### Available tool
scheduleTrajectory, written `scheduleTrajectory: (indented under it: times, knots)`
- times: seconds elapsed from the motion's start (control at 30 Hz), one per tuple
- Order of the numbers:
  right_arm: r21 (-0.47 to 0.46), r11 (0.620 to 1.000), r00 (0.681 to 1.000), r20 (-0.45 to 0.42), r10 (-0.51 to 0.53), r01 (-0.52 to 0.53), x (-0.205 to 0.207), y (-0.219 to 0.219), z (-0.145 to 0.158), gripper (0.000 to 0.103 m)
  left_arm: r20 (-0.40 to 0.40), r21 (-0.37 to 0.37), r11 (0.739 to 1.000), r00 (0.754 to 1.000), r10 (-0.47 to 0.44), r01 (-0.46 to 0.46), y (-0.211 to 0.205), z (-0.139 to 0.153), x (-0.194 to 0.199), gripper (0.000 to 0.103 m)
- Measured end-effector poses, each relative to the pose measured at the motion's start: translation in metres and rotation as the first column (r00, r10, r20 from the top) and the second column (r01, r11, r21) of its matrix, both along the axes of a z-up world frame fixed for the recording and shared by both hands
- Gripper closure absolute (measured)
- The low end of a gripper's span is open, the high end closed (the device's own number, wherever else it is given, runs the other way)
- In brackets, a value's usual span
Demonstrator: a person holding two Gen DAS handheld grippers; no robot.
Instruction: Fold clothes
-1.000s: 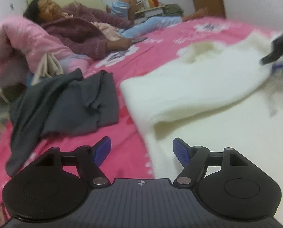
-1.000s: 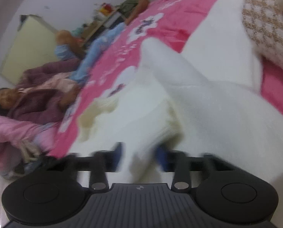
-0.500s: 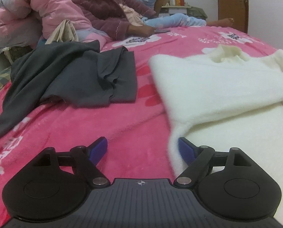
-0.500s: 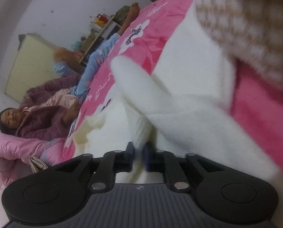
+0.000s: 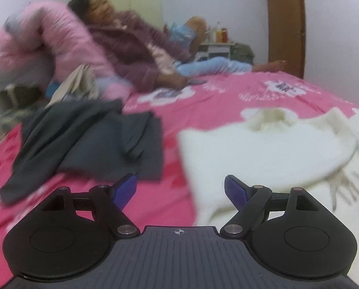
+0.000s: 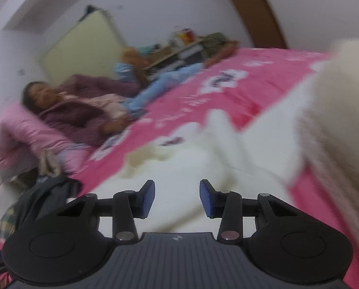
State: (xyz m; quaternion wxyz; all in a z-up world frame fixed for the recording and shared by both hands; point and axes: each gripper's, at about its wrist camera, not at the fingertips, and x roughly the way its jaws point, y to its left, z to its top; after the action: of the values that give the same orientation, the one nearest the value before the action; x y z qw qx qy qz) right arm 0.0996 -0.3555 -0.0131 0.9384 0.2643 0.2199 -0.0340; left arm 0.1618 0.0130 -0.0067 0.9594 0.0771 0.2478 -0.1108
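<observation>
A: Clothes first, from the left. What lies there?

B: A dark grey garment lies crumpled toward the left edge of the bed, on the pink flowered cover. Behind it a pink quilt is bunched at the far left corner, and a person in a purple robe reclines against it, legs stretched along the far edge.

A: And the piece being folded?

B: The cream sweater is spread on the right half of the bed, just beside the grey garment with a strip of pink cover between them. Its collar points toward the far edge, and a sleeve is laid across the body toward the right. The frames are blurred, so finer folds are hard to read.

A: The left claw?

B: The left claw is wide open and holds nothing. Its left blue pad sits over the pink cover, its right pad over the near left edge of the sweater. I cannot tell whether it touches the cloth.

A: The right one?

B: The right claw is parted about halfway, with nothing between the pads. It hangs over the sweater, which fills the middle of that view. At the right edge of the view a pale, fuzzy mass stands close to the lens, too blurred to identify.
</observation>
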Motion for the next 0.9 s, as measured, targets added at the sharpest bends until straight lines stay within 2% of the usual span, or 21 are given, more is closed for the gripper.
scheduleTrajectory:
  times: [0.1, 0.2, 0.23, 0.3, 0.37, 0.4, 0.5, 0.6, 0.63, 0.67, 0.77, 0.9]
  knots:
    - [-0.008, 0.999, 0.999, -0.015, 0.037, -0.037, 0.031, 0.013, -0.012, 0.061, -0.010, 0.080, 0.997, 1.000, -0.011, 0.012, -0.034, -0.021, 0.025, 0.022]
    - [-0.034, 0.999, 0.983, -0.184, 0.024, -0.031, 0.068, 0.016, -0.056, 0.061, -0.054, 0.164, 0.986, 0.999, -0.001, 0.010, -0.060, -0.048, 0.049, 0.023]
    - [-0.033, 0.999, 0.985, -0.169, 0.035, -0.041, 0.069, 0.014, -0.065, 0.061, -0.077, 0.180, 0.984, 0.997, 0.012, 0.002, -0.064, -0.057, 0.054, 0.023]
    - [-0.044, 0.995, 0.979, -0.191, 0.077, -0.086, 0.070, 0.010, -0.054, 0.060, -0.097, 0.126, 0.992, 0.995, 0.037, -0.024, -0.058, -0.061, 0.057, 0.023]
    - [-0.006, 0.995, 0.969, -0.227, 0.098, -0.102, 0.070, -0.003, -0.031, 0.059, -0.112, 0.081, 0.996, 0.992, 0.050, -0.041, -0.051, -0.063, 0.058, 0.021]
    - [0.018, 0.995, 0.971, -0.217, 0.104, -0.102, 0.068, -0.014, -0.018, 0.059, -0.117, 0.069, 0.996, 0.991, 0.057, -0.049, -0.049, -0.064, 0.059, 0.019]
    - [0.061, 0.998, 0.992, -0.127, 0.024, -0.016, 0.060, -0.068, 0.029, 0.050, -0.125, 0.049, 0.996, 0.989, 0.079, -0.073, -0.046, -0.066, 0.059, 0.014]
    - [0.048, 0.992, 0.990, -0.087, -0.113, 0.117, 0.066, -0.143, 0.073, 0.045, -0.106, 0.062, 0.995, 0.991, 0.085, -0.079, -0.050, -0.068, 0.056, 0.014]
    - [0.035, 0.988, 0.984, -0.102, -0.144, 0.148, 0.073, -0.170, 0.082, 0.031, -0.100, 0.063, 0.995, 0.991, 0.087, -0.081, -0.051, -0.068, 0.055, 0.014]
    - [0.022, 0.984, 0.978, -0.117, -0.175, 0.178, 0.079, -0.198, 0.092, 0.023, -0.097, 0.060, 0.995, 0.991, 0.089, -0.084, -0.051, -0.068, 0.055, 0.014]
    - [0.011, 0.965, 0.939, -0.238, -0.250, 0.260, 0.108, -0.273, 0.092, 0.023, -0.102, 0.028, 0.995, 0.990, 0.100, -0.098, -0.047, -0.069, 0.056, 0.012]
    - [0.060, 0.933, 0.862, -0.406, -0.303, 0.356, 0.140, -0.348, 0.051, 0.024, -0.124, -0.012, 0.993, 0.985, 0.116, -0.119, -0.041, -0.070, 0.059, 0.007]
